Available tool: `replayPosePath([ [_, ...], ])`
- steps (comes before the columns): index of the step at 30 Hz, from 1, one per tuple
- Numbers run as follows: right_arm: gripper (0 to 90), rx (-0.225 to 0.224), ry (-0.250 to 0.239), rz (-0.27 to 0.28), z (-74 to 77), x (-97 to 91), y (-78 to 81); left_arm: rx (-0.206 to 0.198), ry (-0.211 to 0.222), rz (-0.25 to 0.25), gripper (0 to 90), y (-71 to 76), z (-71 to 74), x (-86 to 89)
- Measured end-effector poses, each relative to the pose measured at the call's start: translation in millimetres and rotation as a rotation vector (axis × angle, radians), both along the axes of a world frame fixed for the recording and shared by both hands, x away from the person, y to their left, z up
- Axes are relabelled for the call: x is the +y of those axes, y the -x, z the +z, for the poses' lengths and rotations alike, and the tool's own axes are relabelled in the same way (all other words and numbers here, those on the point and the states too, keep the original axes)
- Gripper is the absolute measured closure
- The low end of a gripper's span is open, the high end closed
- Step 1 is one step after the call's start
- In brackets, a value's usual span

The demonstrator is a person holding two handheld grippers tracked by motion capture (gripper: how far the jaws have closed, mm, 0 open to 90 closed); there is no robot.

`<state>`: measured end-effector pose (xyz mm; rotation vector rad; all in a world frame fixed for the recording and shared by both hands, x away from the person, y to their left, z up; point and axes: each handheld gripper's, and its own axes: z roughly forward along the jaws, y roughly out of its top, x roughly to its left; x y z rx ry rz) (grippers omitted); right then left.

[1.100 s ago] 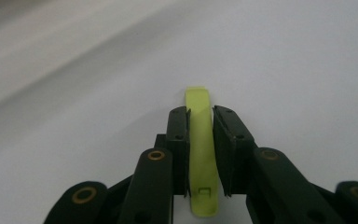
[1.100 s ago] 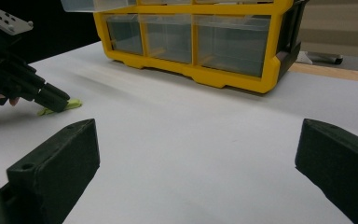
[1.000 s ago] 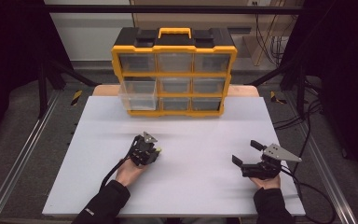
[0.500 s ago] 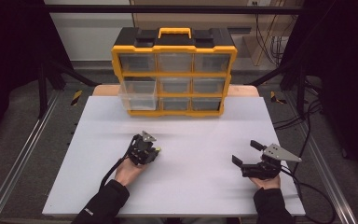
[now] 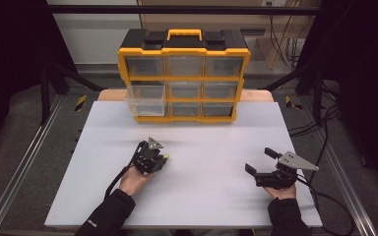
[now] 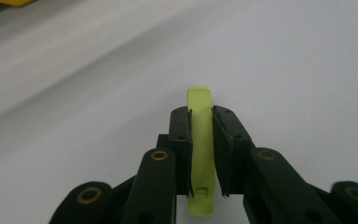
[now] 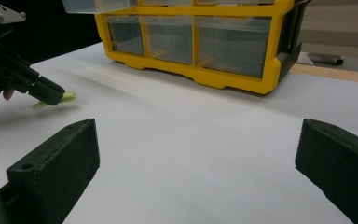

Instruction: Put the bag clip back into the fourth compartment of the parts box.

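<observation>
The yellow-green strip (image 6: 200, 154) is a thin, flat piece clamped edge-on between the pads of the left gripper (image 6: 200, 116), low over the white table (image 5: 202, 196) in front of the organizer. It appears light and probably somewhat flexible, so a grip across its flat faces near mid-length, as now, should suit it; squeezing harder may bend it. Its far tip projects past the pads. What the strip is, and its full length, cannot be made out. The right gripper (image 5: 260, 162) rests well apart at the right, jaws wide and holding nothing. Behind, the yellow organizer (image 5: 184, 78) has one left-hand drawer (image 5: 145, 98) pulled out; its contents are unreadable.
</observation>
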<state>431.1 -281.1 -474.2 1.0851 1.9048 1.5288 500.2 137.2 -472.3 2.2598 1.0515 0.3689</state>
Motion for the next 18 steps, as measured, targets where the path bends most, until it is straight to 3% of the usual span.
replayPosePath([
  [18,0.2,0.0,-0.001,-0.001,0.3,-0.2,0.4,-0.052,0.041,-0.005,77.8,10.1,22.4,12.4],
])
